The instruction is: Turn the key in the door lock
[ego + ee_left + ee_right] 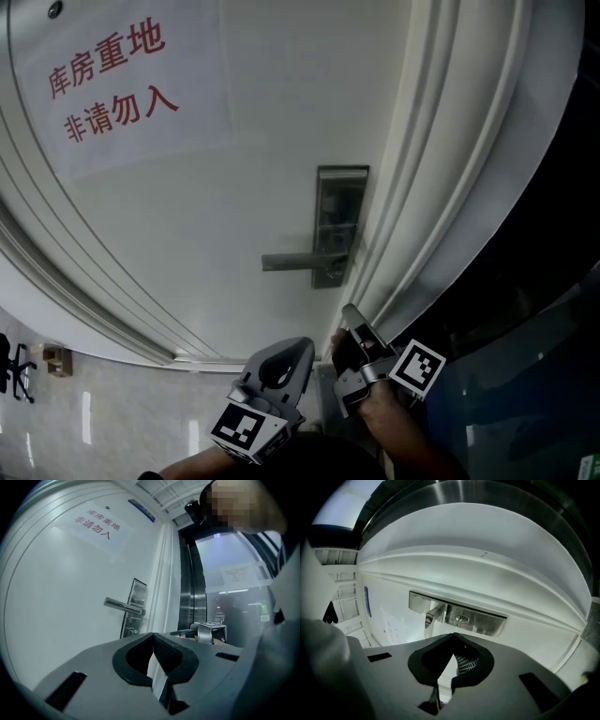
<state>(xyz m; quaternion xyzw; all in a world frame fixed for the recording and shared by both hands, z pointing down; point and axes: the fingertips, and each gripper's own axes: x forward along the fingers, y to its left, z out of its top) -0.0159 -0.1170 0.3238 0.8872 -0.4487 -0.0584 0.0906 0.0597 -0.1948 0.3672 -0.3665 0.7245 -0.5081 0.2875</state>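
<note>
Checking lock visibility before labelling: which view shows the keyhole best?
The right gripper view: the keyhole faces the camera, sharp, on the lock plate. The head view shows it small and dim below the handle; the left gripper view sees it obliquely, too small to read.

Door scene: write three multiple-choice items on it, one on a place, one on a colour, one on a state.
1. In the head view, where is the lever relative to the sign?
A. above it
B. below and to its right
C. across it

2. What colour are the sign's characters?
A. red
B. black
C. blue

3. How do the left gripper's jaws stand?
A. wide apart
B. clamped on the lever
C. tips together, nothing between them

Answers:
1 B, the lever lies lower and further right than the sign.
2 A, the print is red on white paper.
3 C, the left gripper view shows the tips meeting, away from the lever.
</note>
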